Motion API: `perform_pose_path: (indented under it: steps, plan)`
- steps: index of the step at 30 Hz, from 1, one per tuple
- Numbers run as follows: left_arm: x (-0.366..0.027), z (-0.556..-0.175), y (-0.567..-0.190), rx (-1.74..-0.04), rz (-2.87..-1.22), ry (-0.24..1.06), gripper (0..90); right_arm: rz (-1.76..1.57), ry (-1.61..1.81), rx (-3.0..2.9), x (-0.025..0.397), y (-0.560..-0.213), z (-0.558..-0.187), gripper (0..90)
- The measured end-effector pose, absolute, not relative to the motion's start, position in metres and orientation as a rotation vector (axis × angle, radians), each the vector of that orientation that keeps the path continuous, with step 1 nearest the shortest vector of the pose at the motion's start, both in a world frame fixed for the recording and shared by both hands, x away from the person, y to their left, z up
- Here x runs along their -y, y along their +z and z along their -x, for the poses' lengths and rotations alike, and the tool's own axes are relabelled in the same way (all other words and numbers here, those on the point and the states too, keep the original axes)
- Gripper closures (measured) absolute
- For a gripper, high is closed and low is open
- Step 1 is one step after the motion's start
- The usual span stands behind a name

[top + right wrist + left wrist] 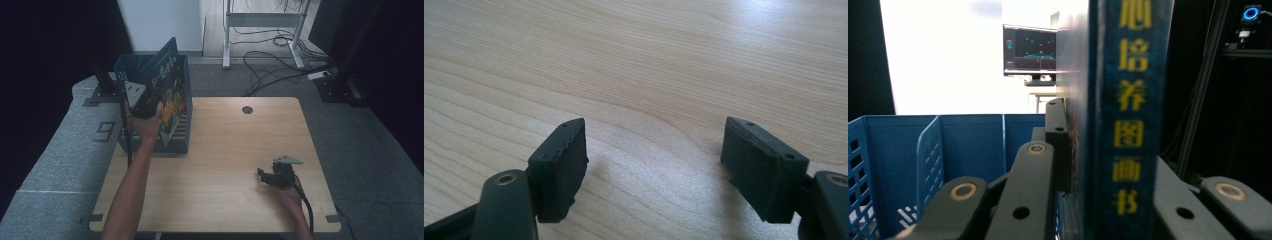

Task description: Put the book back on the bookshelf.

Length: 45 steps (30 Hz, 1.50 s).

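Left gripper (1098,200): jaws clamped on the spine of a picture book (1128,100), held upright over the blue crate (152,107) at the table's (225,150) left edge. To seat it well, I'd keep the book vertical, lower it beside the divider (930,160), and release only once it bottoms out. Right gripper (654,165): jaws spread, empty, resting low over bare wood.
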<state>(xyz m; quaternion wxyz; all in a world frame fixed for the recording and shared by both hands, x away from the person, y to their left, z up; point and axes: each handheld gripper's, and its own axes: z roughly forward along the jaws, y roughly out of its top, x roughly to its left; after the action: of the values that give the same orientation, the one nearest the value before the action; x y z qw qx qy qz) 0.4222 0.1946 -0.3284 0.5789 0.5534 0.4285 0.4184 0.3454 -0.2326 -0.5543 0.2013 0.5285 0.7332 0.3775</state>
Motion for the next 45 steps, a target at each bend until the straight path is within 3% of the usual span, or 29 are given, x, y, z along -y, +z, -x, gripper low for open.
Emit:
perform_pose_path:
  steps: [45]
  plan:
    - [-0.172,-0.467,-0.350,-1.030,-1.245,1.059,82.3,-1.459,1.016,-2.051,0.229,-0.554,-0.344,25.9]
